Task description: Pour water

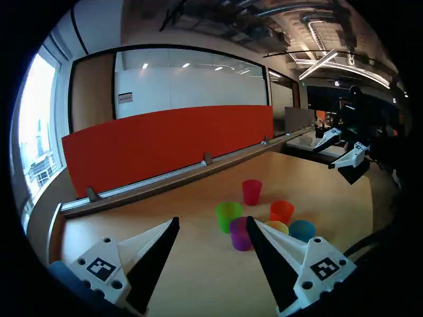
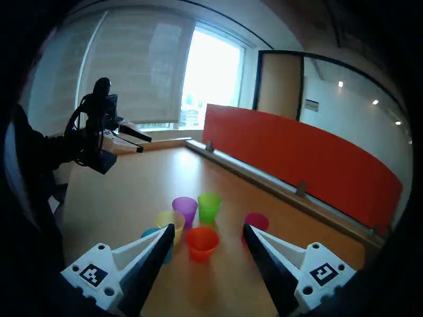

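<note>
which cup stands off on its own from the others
The crimson cup, nearest the red partition; the rest huddle close together.

1. Six small plastic cups stand upright, mouths open, clustered on the wooden table [image 2: 132, 179] ahead of me.
2. The purple cup [image 2: 184, 210] and green cup [image 2: 209, 206] sit side by side.
3. The yellow cup [image 2: 170, 221] is just beside the purple one, and the blue cup [image 1: 302, 230] is beside the yellow.
4. In my right gripper view the orange cup [image 2: 202, 243] is nearest me, with the crimson cup [image 2: 256, 221] slightly apart.
</note>
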Demonstrator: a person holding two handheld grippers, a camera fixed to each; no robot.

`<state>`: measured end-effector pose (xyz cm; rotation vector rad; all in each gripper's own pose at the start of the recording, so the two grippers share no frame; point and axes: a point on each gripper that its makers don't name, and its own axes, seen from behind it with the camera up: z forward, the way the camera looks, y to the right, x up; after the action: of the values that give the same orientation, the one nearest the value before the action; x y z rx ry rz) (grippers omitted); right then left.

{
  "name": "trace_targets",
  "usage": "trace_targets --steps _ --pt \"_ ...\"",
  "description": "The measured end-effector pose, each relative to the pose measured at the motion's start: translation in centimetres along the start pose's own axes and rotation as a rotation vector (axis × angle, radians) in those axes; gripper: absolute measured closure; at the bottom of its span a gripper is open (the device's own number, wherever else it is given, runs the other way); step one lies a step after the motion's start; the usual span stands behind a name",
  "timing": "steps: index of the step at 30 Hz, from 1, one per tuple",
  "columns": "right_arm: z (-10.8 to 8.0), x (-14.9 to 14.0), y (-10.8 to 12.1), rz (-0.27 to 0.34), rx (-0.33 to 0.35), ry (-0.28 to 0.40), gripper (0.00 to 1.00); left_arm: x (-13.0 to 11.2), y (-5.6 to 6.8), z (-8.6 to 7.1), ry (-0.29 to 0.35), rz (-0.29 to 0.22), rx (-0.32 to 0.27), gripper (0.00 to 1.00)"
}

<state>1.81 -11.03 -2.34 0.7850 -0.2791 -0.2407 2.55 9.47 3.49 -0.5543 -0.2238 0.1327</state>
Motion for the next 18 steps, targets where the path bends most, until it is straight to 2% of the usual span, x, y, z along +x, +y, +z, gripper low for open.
trace_targets --steps 5,9,18 --pt "0.1 -0.2 -0.4 -0.018 0.044 -0.032 0.0 -0.1 0.5 0.0 -0.013 0.0 -0.059 0.06" --pt "0.4 -0.6 -0.7 -0.019 0.082 -0.068 0.0 -0.5 1.2 0.2 -0.047 0.025 -0.113 0.06" --pt "1.5 -1.0 -2.2 -0.04 0.168 -0.126 0.0 -1.3 1.8 1.1 -0.103 0.074 -0.171 0.06"
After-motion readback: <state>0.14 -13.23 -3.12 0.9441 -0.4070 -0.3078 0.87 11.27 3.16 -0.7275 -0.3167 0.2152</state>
